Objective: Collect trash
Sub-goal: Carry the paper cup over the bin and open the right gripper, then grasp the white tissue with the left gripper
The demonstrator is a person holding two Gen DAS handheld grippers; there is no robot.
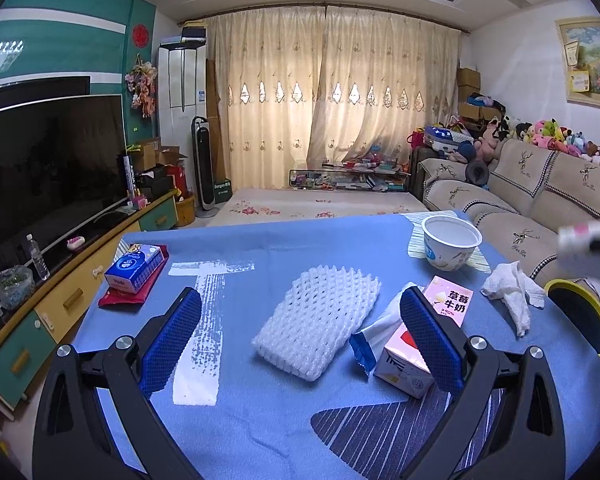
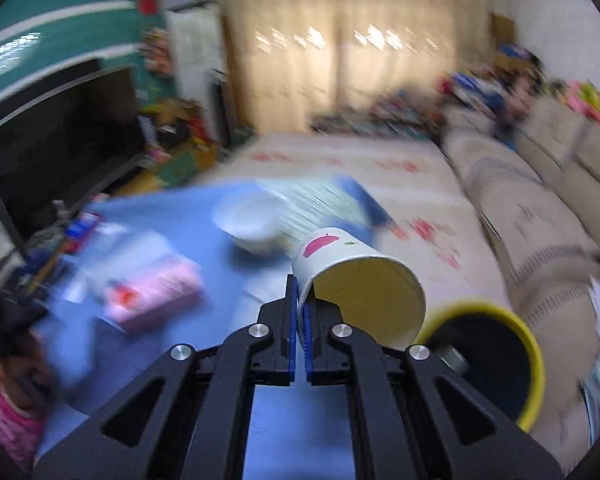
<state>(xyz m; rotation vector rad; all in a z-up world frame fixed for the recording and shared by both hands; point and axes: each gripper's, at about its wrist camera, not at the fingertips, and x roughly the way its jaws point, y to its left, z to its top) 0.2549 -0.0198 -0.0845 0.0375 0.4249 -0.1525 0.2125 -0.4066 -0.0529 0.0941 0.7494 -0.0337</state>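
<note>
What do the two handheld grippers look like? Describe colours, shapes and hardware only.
The left gripper and right gripper match: matte black linkage arms with triangular cut-outs, round silver pivot bolts, and blue pads with a knobbly grid texture lining the jaws. No cables, markings or sleeves are visible.

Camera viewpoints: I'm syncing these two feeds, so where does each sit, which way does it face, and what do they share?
Left wrist: on the left gripper, open above the blue table, facing the curtains; its blue-padded fingers show, flanking the foam net.
Right wrist: on the right gripper, shut on a paper cup tilted by the yellow bin; black arms show, image motion-blurred.
Shared: white bowl, pink milk carton, bin, TV, sofa.
</note>
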